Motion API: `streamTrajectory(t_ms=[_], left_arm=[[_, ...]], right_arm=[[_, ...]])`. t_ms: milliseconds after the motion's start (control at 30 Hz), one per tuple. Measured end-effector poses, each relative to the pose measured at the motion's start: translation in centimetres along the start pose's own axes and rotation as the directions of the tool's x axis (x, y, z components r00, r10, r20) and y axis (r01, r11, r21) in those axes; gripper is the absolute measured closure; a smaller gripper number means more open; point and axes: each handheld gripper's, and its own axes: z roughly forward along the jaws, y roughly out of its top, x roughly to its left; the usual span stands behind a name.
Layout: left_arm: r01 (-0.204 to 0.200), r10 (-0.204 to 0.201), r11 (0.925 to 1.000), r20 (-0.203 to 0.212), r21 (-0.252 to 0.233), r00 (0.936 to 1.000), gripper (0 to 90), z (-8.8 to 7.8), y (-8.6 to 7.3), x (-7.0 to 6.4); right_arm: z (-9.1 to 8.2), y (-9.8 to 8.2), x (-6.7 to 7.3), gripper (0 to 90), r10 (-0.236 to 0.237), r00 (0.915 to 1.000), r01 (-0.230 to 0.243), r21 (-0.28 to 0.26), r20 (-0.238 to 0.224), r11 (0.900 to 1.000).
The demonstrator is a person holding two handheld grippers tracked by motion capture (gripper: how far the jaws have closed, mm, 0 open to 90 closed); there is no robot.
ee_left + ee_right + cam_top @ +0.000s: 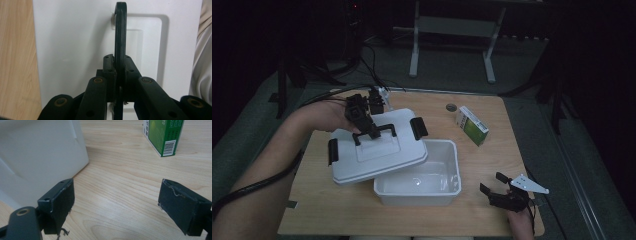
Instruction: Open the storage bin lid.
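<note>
The high view is dim and perhaps slightly grainy, its surroundings nearly black; both gripper views are brighter and sharper.

High overhead view; gripper cameras close (shared box (pixel 447 187))

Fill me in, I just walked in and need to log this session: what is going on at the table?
A person works with a gripper in each hand. The left gripper is clamped on the black handle of a white lid, holding it tilted over the left part of an open white box, which looks empty. The right gripper rests open on the wooden table near the box. A green and white carton lies beyond.
</note>
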Motion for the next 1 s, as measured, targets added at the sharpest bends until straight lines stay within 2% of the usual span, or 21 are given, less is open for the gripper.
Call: streamTrajectory(t_ms=[267, 300, 333, 467, 667, 733, 800, 1000], left_arm=[[0.089, -0.089, 0.9961, -0.020, 0.003, 0.9959, 83.5, -0.8, -4.2, 1.1], [0.089, -0.089, 0.9961, -0.020, 0.003, 0.9959, 83.5, -0.8, -4.2, 1.1], [0.107, -0.107, 0.9943, -0.018, 0.000, 0.9941, 83.5, -0.8, -5.2, 1.2], [0.135, -0.135, 0.9909, -0.026, -0.003, 0.9905, 83.5, -1.0, -6.6, 1.5], [0.184, -0.185, 0.9826, -0.048, -0.022, 0.9815, 83.5, -1.2, -9.0, 2.0], [0.205, -0.207, 0.9780, -0.059, -0.036, 0.9765, 83.5, -1.1, -9.9, 2.3], [0.224, -0.226, 0.9738, -0.058, -0.038, 0.9724, 83.6, -0.9, -10.5, 2.6], [0.273, -0.274, 0.9618, -0.051, -0.023, 0.9605, 83.5, 0.6, -12.4, 3.2]], right_arm=[[0.1, 0.0, 0.2, 13.2, -0.009, 0.9999, 0.009, 0.006, 0.004, 1.000], [0.1, 0.0, 0.2, 13.2, -0.009, 0.9999, 0.009, 0.006, 0.004, 1.000], [0.1, 0.0, 0.2, 13.2, -0.009, 0.9999, 0.009, 0.007, 0.004, 1.000], [0.2, 0.0, 0.2, 13.2, -0.019, 0.9998, 0.019, 0.014, 0.010, 1.000], [0.3, 0.0, 0.4, 13.1, -0.035, 0.9993, 0.034, 0.021, 0.014, 0.999], [0.3, 0.0, 0.4, 13.1, -0.037, 0.9992, 0.037, 0.022, 0.015, 0.999], [0.2, 0.0, 0.5, 13.1, -0.045, 0.9986, 0.045, 0.011, 0.028, 0.999], [0.3, 0.0, 0.5, 13.1, -0.045, 0.9988, 0.045, 0.016, 0.021, 0.999]])
